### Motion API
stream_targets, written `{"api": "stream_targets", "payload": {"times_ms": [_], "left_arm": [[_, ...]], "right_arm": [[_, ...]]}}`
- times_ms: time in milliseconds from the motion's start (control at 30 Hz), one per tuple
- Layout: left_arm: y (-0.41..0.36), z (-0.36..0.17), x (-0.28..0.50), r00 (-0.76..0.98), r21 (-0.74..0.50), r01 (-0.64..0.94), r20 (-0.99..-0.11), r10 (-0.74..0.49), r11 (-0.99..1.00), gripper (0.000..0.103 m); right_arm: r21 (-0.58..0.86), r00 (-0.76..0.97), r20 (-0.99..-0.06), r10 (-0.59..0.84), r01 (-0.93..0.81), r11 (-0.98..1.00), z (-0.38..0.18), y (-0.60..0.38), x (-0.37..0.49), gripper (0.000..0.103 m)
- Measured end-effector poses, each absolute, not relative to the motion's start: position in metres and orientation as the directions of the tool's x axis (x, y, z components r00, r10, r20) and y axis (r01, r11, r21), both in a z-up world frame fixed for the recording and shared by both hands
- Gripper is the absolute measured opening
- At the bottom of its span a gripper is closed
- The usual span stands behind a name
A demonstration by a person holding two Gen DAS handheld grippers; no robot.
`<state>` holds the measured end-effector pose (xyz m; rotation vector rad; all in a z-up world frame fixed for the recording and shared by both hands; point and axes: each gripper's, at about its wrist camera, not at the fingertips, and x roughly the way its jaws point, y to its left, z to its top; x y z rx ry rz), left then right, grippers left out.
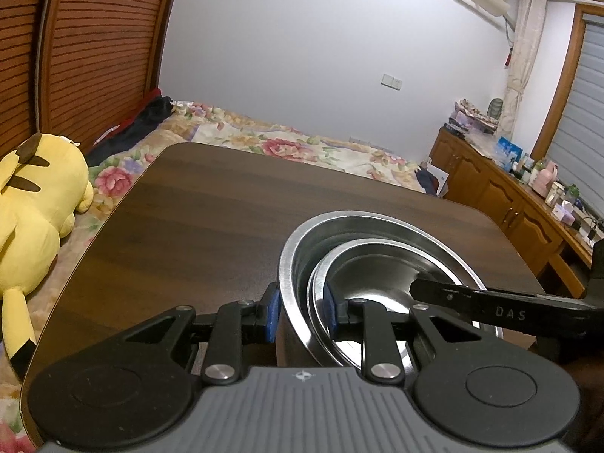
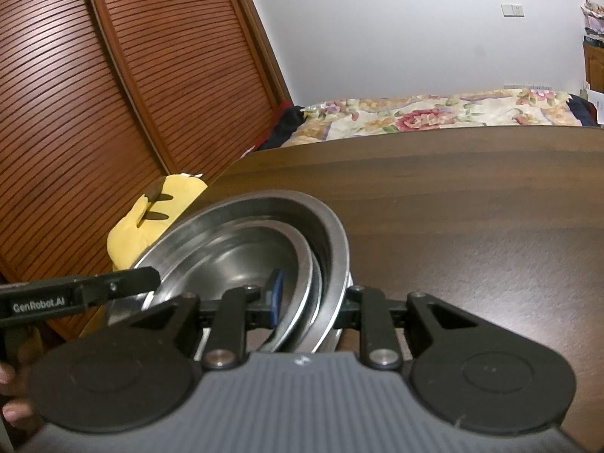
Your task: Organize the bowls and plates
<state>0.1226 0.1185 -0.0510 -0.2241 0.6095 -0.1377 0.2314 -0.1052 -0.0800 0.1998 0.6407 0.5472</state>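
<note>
Two shiny bowls (image 1: 381, 260) sat nested on the brown surface (image 1: 211, 219). The left gripper (image 1: 302, 311) pinched their left rims in its jaws. The right gripper (image 2: 311, 302) pinched the right rims.

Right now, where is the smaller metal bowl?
The smaller bowl sits nested inside the larger steel bowl on the dark wooden table, with both grippers clamped on the rims at opposite sides.
</note>
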Motion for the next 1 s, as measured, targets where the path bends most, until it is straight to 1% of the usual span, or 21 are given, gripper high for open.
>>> {"api": "stream_targets", "payload": {"times_ms": [333,367,400,433,500,533,567,633,767,900,933,967,1000], "left_arm": [[0.117,-0.052,0.122,0.816,-0.229,0.06,-0.55,-0.18,0.972,0.026],[0.117,-0.052,0.121,0.817,-0.225,0.056,-0.55,-0.175,0.973,0.026],[0.118,-0.052,0.122,0.819,-0.221,0.049,-0.549,-0.166,0.974,0.028],[0.119,-0.053,0.122,0.82,-0.218,0.043,-0.55,-0.159,0.975,0.03],[0.12,-0.052,0.123,0.82,-0.215,0.035,-0.552,-0.151,0.976,0.039],[0.12,-0.052,0.123,0.821,-0.213,0.033,-0.551,-0.148,0.977,0.041],[0.12,-0.051,0.123,0.822,-0.21,0.033,-0.55,-0.146,0.977,0.042],[0.12,-0.049,0.123,0.825,-0.202,0.034,-0.547,-0.141,0.979,0.043],[0.119,-0.045,0.123,0.83,-0.195,0.035,-0.54,-0.137,0.98,0.047],[0.115,-0.04,0.122,0.839,-0.168,0.04,-0.529,-0.124,0.985,0.059],[0.113,-0.039,0.121,0.841,-0.164,0.043,-0.527,-0.124,0.986,0.06],[0.111,-0.037,0.119,0.843,-0.155,0.048,-0.524,-0.123,0.987,0.063],[0.109,-0.036,0.118,0.845,-0.146,0.046,-0.522,-0.116,0.988,0.069]], "right_arm": [[0.328,0.674,-0.502,0.542,-0.431,0.841,-0.08,-0.105,0.228,0.028],[0.323,0.674,-0.501,0.544,-0.437,0.839,-0.08,-0.105,0.227,0.03],[0.321,0.668,-0.5,0.551,-0.447,0.835,-0.08,-0.105,0.227,0.033],[0.323,0.664,-0.497,0.559,-0.456,0.829,-0.08,-0.105,0.227,0.037],[0.32,0.663,-0.496,0.561,-0.461,0.828,-0.078,-0.105,0.226,0.039],[0.317,0.663,-0.496,0.56,-0.463,0.828,-0.078,-0.106,0.226,0.042],[0.305,0.67,-0.499,0.55,-0.459,0.835,-0.077,-0.105,0.225,0.055],[0.263,0.703,-0.49,0.515,-0.445,0.856,-0.075,-0.105,0.223,0.068],[0.267,0.704,-0.483,0.52,-0.447,0.854,-0.071,-0.109,0.226,0.068],[0.248,0.725,-0.469,0.504,-0.44,0.863,-0.067,-0.115,0.223,0.069],[0.247,0.73,-0.464,0.502,-0.437,0.865,-0.065,-0.117,0.222,0.07],[0.243,0.737,-0.458,0.497,-0.434,0.868,-0.064,-0.119,0.22,0.073],[0.238,0.746,-0.452,0.49,-0.428,0.872,-0.062,-0.121,0.217,0.074]]}}
